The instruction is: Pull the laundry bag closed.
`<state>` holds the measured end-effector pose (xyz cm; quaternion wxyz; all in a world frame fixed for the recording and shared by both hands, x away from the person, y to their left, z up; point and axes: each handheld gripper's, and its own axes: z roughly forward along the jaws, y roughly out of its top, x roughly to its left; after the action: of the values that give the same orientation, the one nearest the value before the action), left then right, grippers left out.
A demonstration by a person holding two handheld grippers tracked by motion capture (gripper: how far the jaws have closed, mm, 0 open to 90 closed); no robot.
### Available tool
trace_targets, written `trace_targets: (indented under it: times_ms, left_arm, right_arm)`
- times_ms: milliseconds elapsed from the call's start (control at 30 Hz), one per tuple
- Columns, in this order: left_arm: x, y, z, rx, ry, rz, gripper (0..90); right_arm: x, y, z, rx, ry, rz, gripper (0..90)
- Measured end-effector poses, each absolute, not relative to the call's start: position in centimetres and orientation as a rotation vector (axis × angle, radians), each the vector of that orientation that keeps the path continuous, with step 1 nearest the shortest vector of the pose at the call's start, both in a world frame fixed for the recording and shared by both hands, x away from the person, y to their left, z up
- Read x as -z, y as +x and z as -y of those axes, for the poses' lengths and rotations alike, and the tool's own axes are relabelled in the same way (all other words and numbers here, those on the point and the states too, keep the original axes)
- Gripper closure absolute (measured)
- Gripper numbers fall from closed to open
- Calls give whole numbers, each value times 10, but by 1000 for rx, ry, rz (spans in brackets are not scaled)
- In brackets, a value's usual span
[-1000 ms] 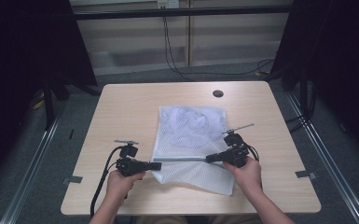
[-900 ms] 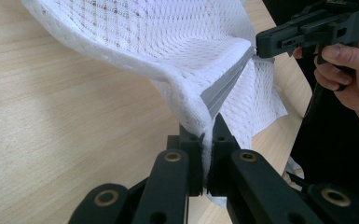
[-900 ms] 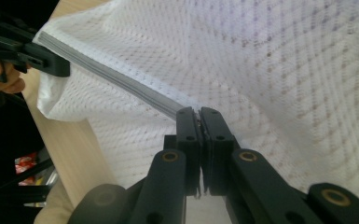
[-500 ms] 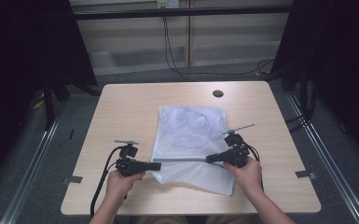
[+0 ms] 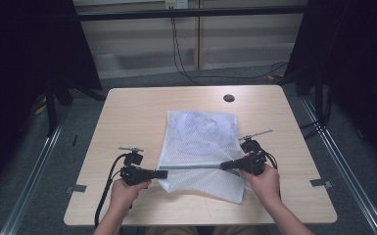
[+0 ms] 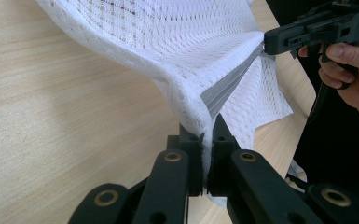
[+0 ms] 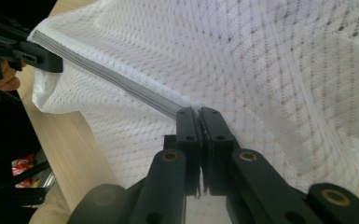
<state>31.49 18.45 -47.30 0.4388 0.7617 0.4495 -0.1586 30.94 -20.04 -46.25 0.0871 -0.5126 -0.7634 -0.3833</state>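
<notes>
White mesh laundry bag [image 5: 200, 147] on the light wooden table [image 5: 127, 117], near the middle and toward the person's side. Its long axis runs from the far edge of the table toward the person; the far part lies flat, while the near part is lifted off the surface. A grey zipper band [image 5: 193, 166] is stretched taut across the bag, running left to right between the two grippers, with loose mesh hanging below it onto the table.

Left gripper [image 5: 162, 173]: jaws closed on the left end of the band, mesh pinched between them in the left gripper view [image 6: 208, 135]. Left hand [image 5: 126, 190] wraps the handle, forearm entering from the bottom edge, jaws pointing right.

Right gripper [image 5: 223, 166]: jaws closed tight on the right end of the band, as the right gripper view [image 7: 200, 114] shows. Right hand [image 5: 260, 182] grips the handle, jaws pointing left.

A small dark round disc [image 5: 229, 98] sits on the far part of the table, well apart from the bag.
</notes>
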Motion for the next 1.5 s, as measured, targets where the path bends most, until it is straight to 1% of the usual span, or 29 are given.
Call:
trace_targets:
  times_ms: [900,1133,1500]
  left_arm:
    - [472,315,-185,380,1893,-1114,881]
    - [472,316,-183,404,1884,-1115,882]
    - [472,316,-182,401,1888,-1105,882]
  right_arm:
    - [460,307,211,1135,-1554,2283,870]
    - [460,304,219,1137,-1574,2282,870]
    - [459,301,226,1135,-1600,2279,870]
